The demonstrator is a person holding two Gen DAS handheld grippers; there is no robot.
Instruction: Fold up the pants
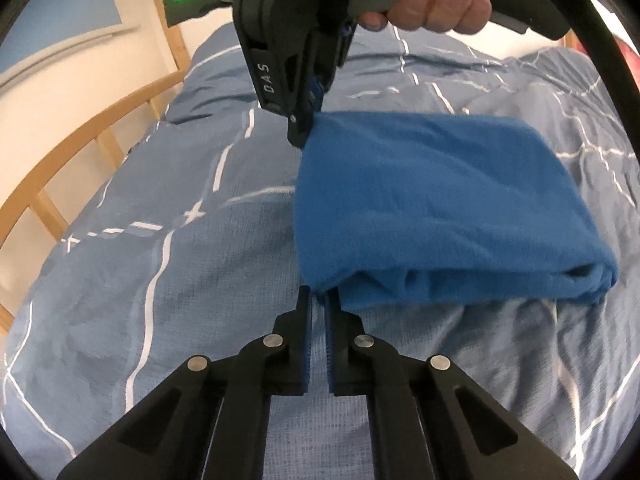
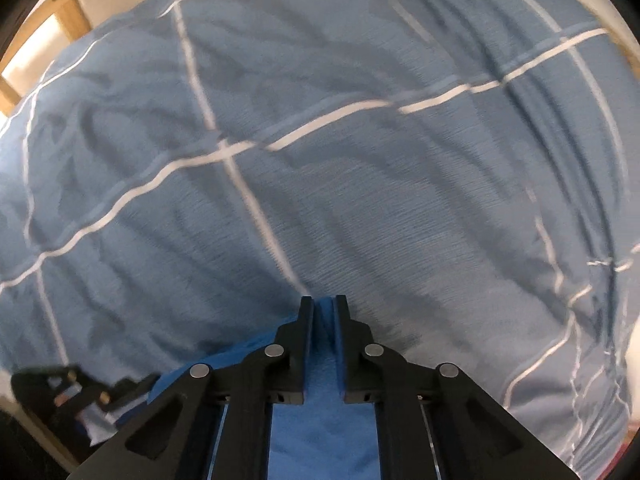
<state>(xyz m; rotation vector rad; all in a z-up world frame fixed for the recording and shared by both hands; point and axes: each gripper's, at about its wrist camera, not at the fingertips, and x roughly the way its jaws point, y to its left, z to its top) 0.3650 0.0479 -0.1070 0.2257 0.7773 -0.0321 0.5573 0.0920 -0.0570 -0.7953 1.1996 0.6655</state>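
Note:
The bright blue pants are folded into a thick rectangle and held just above the bed. My left gripper is shut on the near left corner of the pants. My right gripper comes down from above in the left wrist view and is shut on the far left corner. In the right wrist view my right gripper pinches a fold of the blue pants, which hang under it. The left gripper shows blurred at the lower left there.
A light blue duvet with thin white grid lines covers the bed and is wrinkled. A wooden slatted bed frame runs along the left side. A red item peeks in at the far right edge.

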